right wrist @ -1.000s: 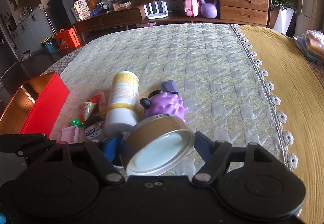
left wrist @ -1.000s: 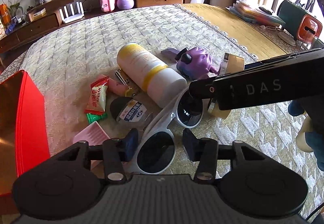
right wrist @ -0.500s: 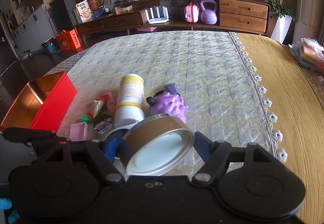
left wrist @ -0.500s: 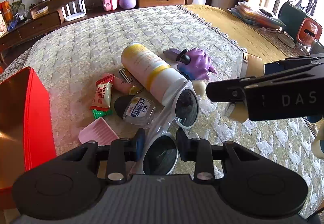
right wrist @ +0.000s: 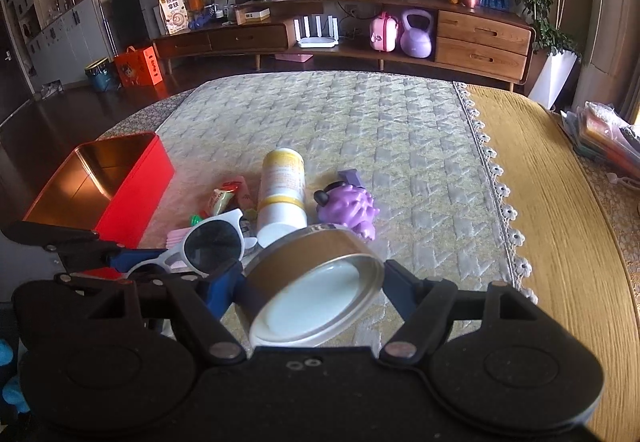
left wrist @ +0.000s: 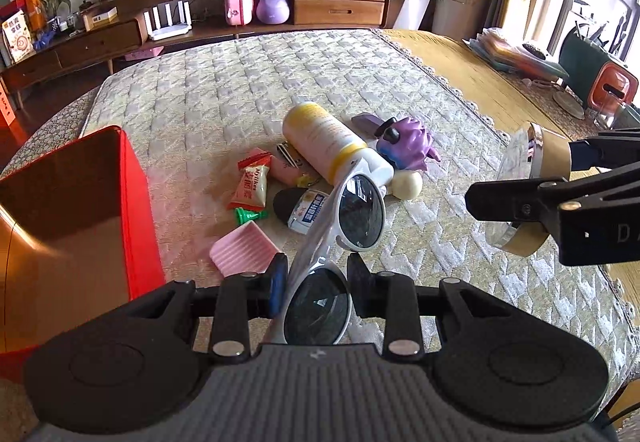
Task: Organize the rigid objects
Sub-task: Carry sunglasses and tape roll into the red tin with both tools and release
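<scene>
My left gripper (left wrist: 317, 284) is shut on white sunglasses (left wrist: 344, 218) and holds them above the quilted table. They also show in the right wrist view (right wrist: 208, 244). My right gripper (right wrist: 312, 286) is shut on a round gold tin with a white lid (right wrist: 316, 282), lifted off the table; it shows at the right of the left wrist view (left wrist: 528, 198). An open red box (left wrist: 80, 202) stands at the left (right wrist: 120, 178). A white and yellow bottle (left wrist: 332, 142) lies in the pile.
Around the bottle lie a purple spiky toy (left wrist: 408, 146), a candy packet (left wrist: 250, 188), a pink ridged tray (left wrist: 246, 252), a small labelled bottle (left wrist: 308, 208), a green cap (left wrist: 248, 216) and a cream ball (left wrist: 407, 184). A yellow cloth (right wrist: 560, 202) covers the right side.
Both grippers have risen and pulled back from the pile. The sunglasses have lifted off the table in the left gripper. The tin in the right gripper has moved right and away.
</scene>
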A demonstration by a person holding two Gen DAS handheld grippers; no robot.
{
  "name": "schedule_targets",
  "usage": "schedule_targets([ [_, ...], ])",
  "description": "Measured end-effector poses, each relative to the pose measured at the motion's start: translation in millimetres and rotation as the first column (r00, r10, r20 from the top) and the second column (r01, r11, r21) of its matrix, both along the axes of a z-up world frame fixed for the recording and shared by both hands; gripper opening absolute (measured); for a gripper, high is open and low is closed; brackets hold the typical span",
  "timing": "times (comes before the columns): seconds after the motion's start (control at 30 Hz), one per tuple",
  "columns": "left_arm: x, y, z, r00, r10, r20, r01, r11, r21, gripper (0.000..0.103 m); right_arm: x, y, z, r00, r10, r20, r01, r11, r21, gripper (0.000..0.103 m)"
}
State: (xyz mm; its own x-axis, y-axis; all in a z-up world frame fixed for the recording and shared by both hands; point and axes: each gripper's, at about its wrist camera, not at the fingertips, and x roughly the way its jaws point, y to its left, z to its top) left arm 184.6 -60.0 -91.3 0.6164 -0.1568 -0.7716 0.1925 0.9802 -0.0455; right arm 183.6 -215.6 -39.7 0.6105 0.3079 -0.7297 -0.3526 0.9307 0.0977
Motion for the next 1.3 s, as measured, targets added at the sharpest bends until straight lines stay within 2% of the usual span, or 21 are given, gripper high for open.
schedule_targets([
  [0.43, -17, 65, 50, 0.995, 0.094, 0.014, -0.095, 0.995, 0.021, 0.031, -19, 58, 31, 0.993, 0.109, 0.039, -0.106, 0.992, -0.073, 0.076],
  [0.7, -14, 118, 63, 0.985, 0.171, 0.020, -0.171, 0.985, 0.012, 0.032, -20, 111, 40, 0.980, 0.193, 0.054, -0.188, 0.978, -0.093, 0.076],
  [0.97, -6, 167, 60, 0.971, 0.238, 0.028, -0.238, 0.971, 0.030, 0.032, -15, 166, 37, 0.961, 0.272, 0.051, -0.266, 0.958, -0.106, 0.076],
  [1.3, 25, 209, 37, 0.960, 0.278, -0.020, -0.277, 0.959, 0.053, 0.032, 3, 225, 19, 0.936, 0.350, 0.035, -0.345, 0.933, -0.104, 0.076],
])
